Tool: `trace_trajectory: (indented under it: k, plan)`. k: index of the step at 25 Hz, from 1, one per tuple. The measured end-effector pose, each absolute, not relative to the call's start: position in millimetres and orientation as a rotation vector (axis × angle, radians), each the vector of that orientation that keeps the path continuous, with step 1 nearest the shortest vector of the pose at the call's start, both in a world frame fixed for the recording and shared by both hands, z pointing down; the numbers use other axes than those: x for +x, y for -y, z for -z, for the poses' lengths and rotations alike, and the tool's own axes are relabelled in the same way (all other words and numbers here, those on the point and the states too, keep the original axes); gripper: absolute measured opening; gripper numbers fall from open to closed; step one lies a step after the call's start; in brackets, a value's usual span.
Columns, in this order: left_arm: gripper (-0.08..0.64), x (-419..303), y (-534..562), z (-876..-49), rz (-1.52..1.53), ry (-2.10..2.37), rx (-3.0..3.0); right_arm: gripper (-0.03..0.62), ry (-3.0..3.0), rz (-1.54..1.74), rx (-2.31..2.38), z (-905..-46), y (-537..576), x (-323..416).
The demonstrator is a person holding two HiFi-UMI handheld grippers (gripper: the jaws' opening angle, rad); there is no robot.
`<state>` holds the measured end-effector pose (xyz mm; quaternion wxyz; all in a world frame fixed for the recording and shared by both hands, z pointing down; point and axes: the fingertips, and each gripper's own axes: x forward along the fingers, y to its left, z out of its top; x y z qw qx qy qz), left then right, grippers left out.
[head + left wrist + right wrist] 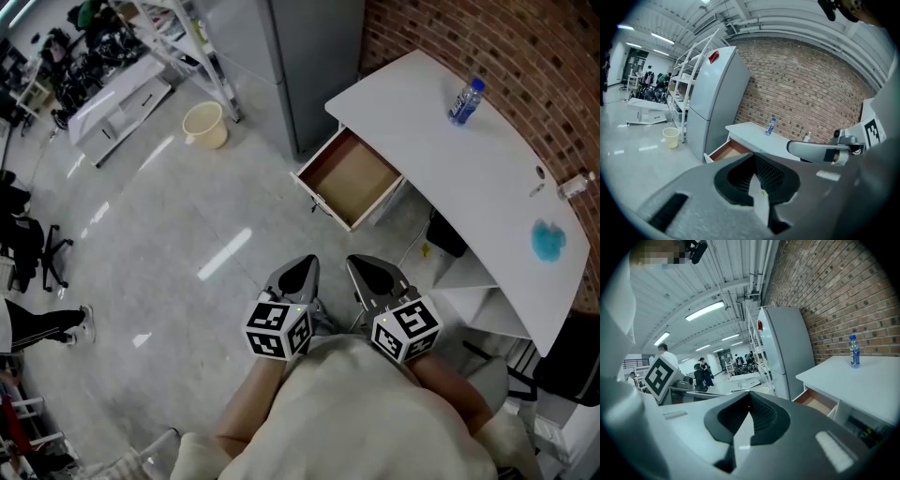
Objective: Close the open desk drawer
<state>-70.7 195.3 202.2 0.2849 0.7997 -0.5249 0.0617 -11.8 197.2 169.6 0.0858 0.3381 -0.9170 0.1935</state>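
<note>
Under the desk's point(487, 178) corner nearest the fridge point(281, 56), the drawer point(352, 178) stands pulled well out, its brown bottom bare as far as you can see and its white front facing you across the open floor. Nothing of the job is done yet, judging by how things lie: the drawer is fully open and neither tool touches it. Your left gripper point(298, 275) and right gripper point(373, 275) hang side by side close to your body, well apart from the desk and aimed roughly towards the drawer front. Each has its jaws clenched together with nothing between them, and both gripper views bear that out. The whole task is left to you: cross the gap to the desk, set a closed tip against the drawer front, and push it straight in until the front sits flush under the desk top. Clenched jaws should suit a push well, so you probably need not open them. On the desk top, towards the brick wall point(525, 47), a water bottle point(466, 100) stands upright, well away from the drawer and out of your way. Past the fridge, farther from the desk, a pale bucket point(205, 125) sits on the floor. Neither the fridge nor the bucket lies between you and the drawer.
</note>
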Motion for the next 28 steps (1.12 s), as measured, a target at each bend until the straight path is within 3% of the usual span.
trace_trajectory:
  k: [19,28]
  plan:
    - [0.0,-175,-143,-214,-0.178,1.403,2.125,0.005,2.74,-0.585,1.001,-178,-136,-116]
    - [0.0,-201,-135,-230,-0.17,1.412,2.08,0.006,2.706,-0.639,1.034,-190,-125,-125]
